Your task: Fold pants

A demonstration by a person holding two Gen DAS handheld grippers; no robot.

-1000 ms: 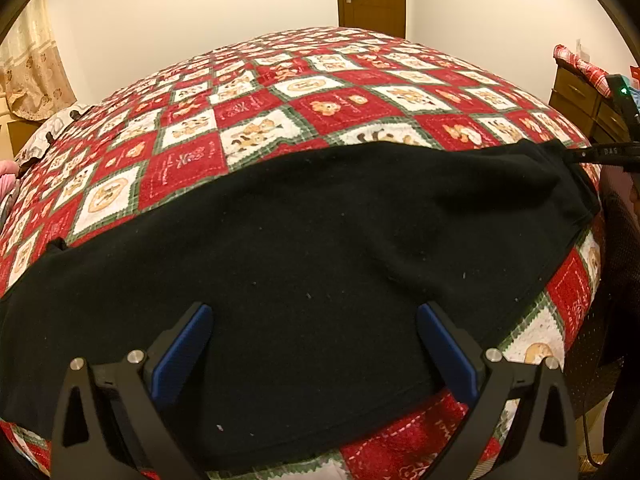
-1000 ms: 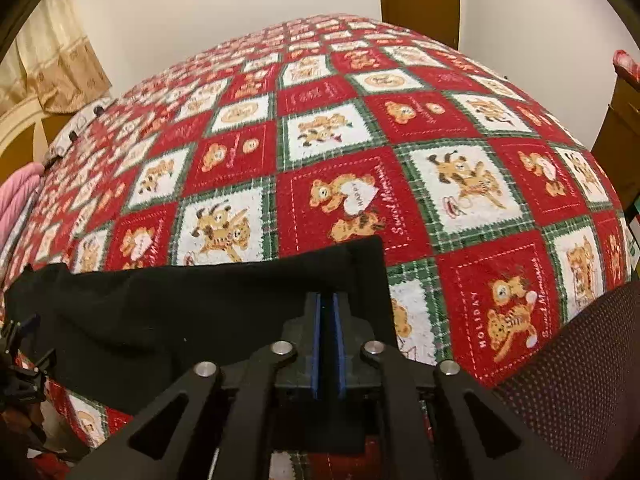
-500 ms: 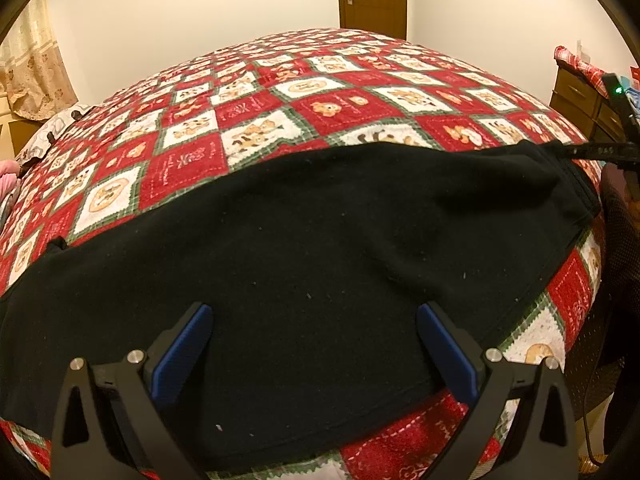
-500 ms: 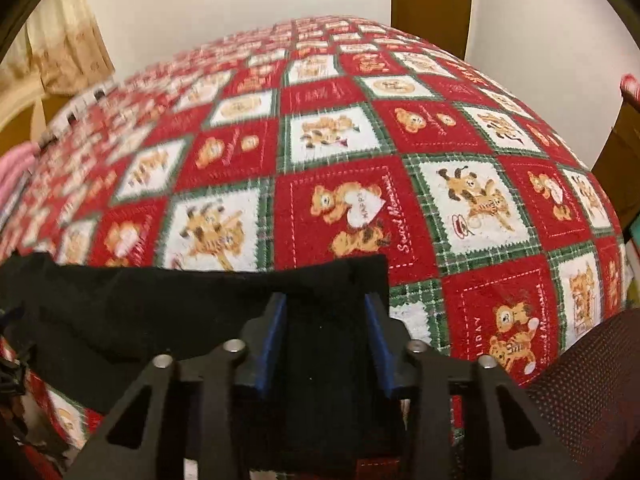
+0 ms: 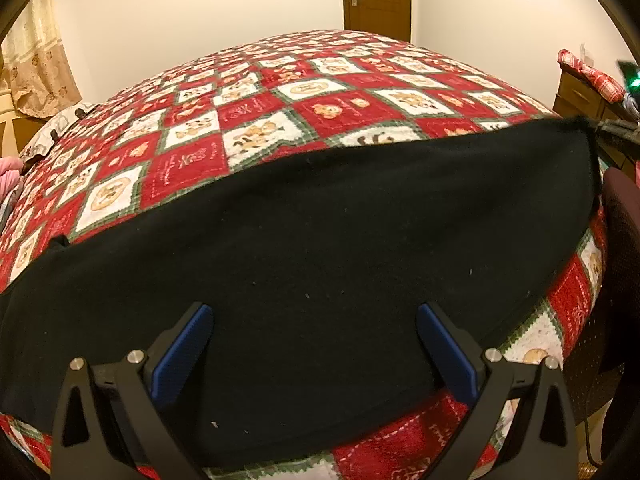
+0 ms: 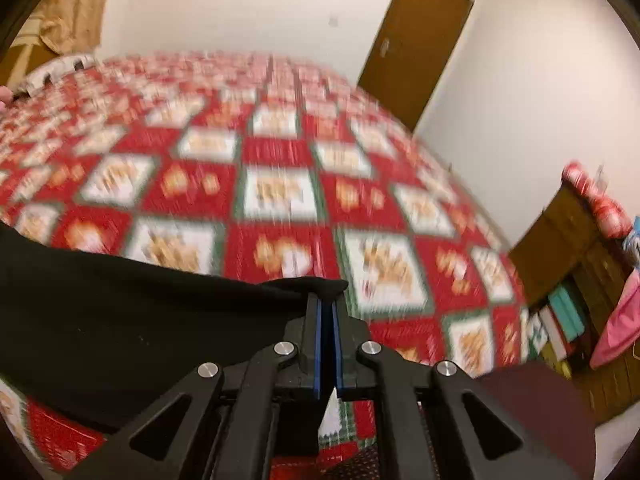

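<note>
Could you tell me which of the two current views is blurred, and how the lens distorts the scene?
Right wrist view: motion blur smears the quilt pattern, though the right gripper, shut on the black pants, stays sharp. Left wrist view: sharp throughout, open left gripper above the pants; fisheye bulges the bed into a dome in both.

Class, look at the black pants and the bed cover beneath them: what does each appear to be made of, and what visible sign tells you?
Black pants: probably a soft fleece or brushed knit; the surface is matte, shows no sheen, and carries pale lint specks.
Bed cover: seemingly a woven or quilted cotton-like fabric, printed in red and white squares with green borders and dashed stitch lines.
</note>
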